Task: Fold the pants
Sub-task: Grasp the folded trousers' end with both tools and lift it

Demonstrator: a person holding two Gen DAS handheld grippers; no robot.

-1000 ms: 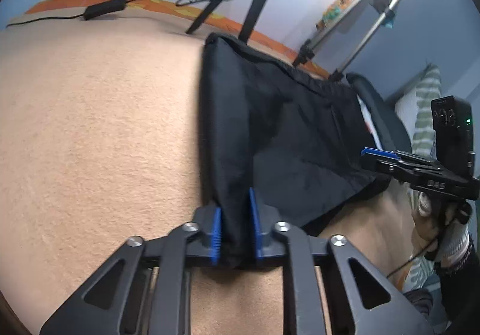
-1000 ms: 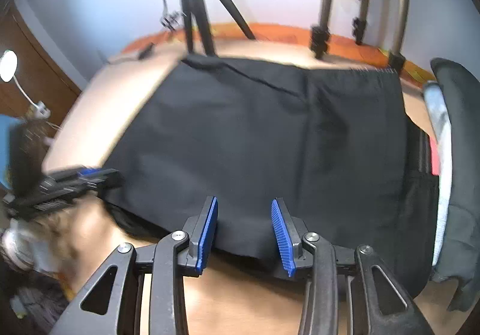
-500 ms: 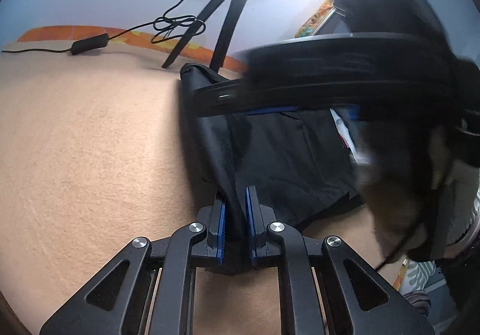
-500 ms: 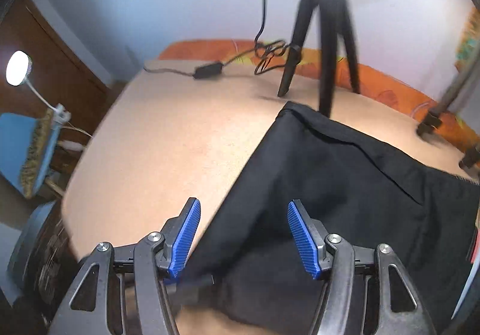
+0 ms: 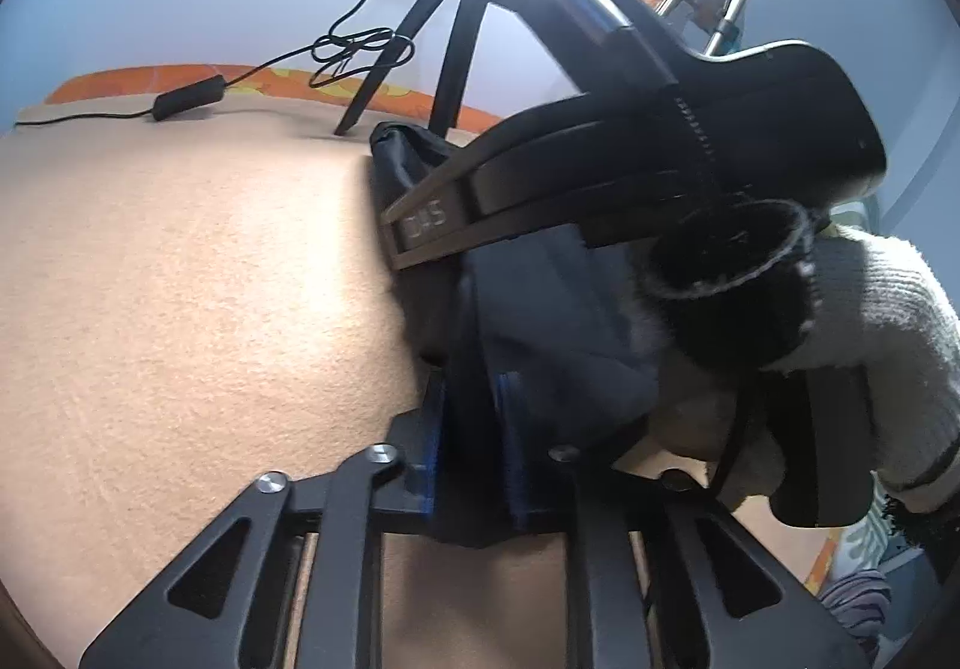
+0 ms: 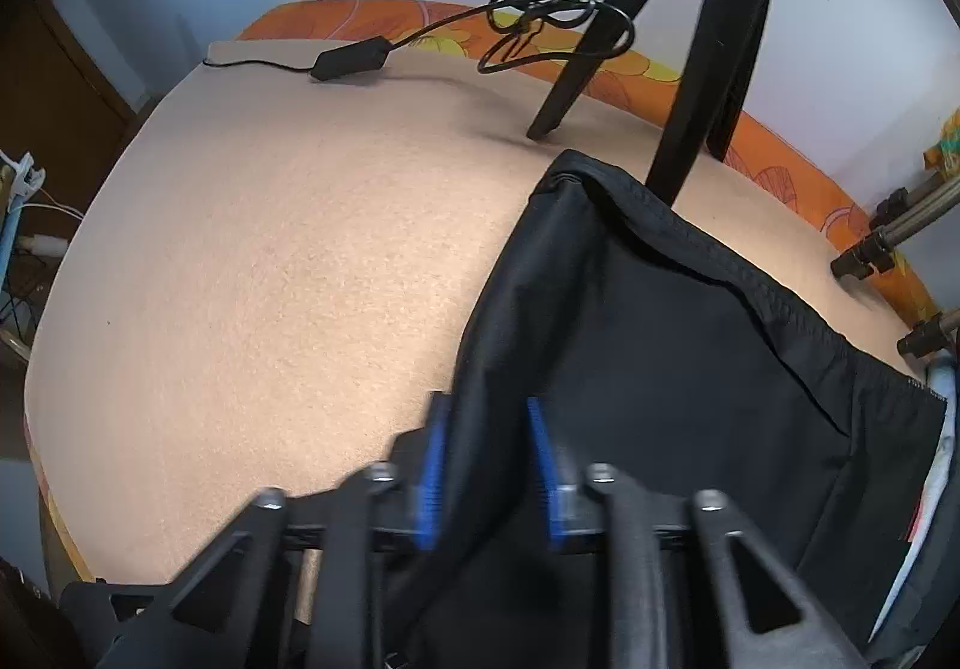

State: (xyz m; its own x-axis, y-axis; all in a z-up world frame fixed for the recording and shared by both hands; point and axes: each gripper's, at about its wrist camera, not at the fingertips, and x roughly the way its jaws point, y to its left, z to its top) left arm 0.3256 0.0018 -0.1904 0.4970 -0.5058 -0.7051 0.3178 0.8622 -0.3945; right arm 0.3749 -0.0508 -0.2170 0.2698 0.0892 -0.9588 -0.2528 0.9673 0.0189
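Pants (image 6: pixel 690 345): black, lying on the right part of a tan counter (image 6: pixel 288 261), left edge doubled into a thick fold running toward the viewer. Step in hand, by judgement: handover of that folded edge from one grip to the other, ahead of the next fold. Left hand-held gripper (image 5: pixel 471 453): blue pads on either side of the fold's near corner, jaws just opening, cloth between them but apparently no longer pinched. Right hand-held gripper (image 6: pixel 486 471): pointing steeply down on the same edge, jaws just closing, the fold bunched between the pads and seemingly caught; its black body crosses the left wrist view, carried by a hand (image 5: pixel 870 321) in a pale knitted glove. Next move likely calls for a firm right-hand hold, the left drawn clear, then the edge carried over without layers slipping. Surroundings: tripod (image 6: pixel 708 39) with one leg just behind the far corner of the pants; cable (image 6: pixel 540 27) and inline box (image 6: pixel 351 59) beyond, well apart; second stand's feet (image 6: pixel 882 243) at far right. Obstruction: two devices crowding one corner.
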